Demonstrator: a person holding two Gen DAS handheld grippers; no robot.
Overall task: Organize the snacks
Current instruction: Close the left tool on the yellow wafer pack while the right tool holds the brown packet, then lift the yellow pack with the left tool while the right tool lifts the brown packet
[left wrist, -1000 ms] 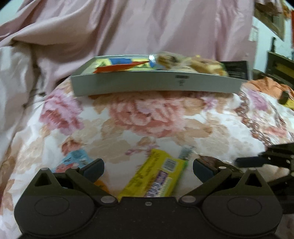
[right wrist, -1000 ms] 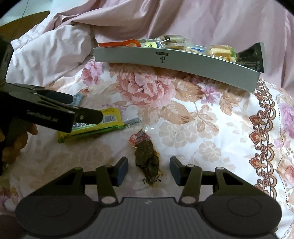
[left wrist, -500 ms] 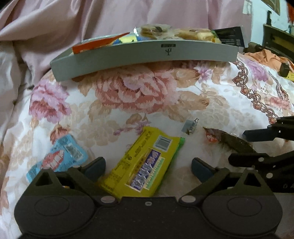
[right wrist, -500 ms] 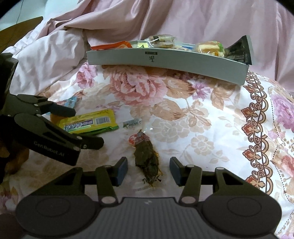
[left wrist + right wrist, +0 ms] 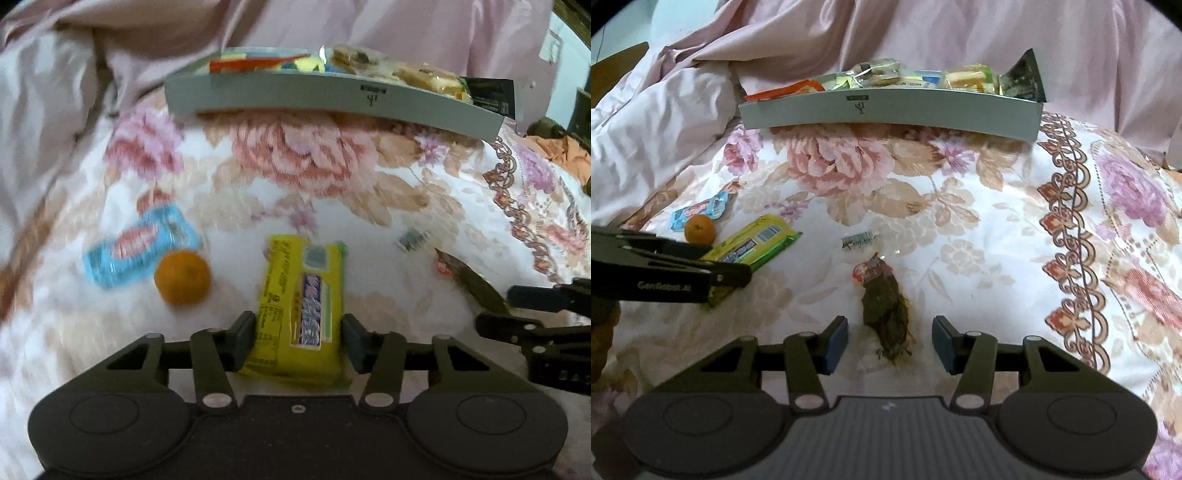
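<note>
Left gripper (image 5: 298,341) jaws just closed on the flat yellow plastic snack packet (image 5: 301,306), whose long axis points toward the grey rectangular tray (image 5: 332,99). Right gripper (image 5: 890,341) stands open astride the dark brown wrapped snack (image 5: 884,310), not touching it. Bare floral quilt (image 5: 979,229) lies between both snacks and the tray.

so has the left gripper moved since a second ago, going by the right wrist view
Yes. In the right wrist view the left gripper has dropped nearer the camera, away from the grey tray. Its jaws have just been closing, and now flank the yellow snack pack.
</note>
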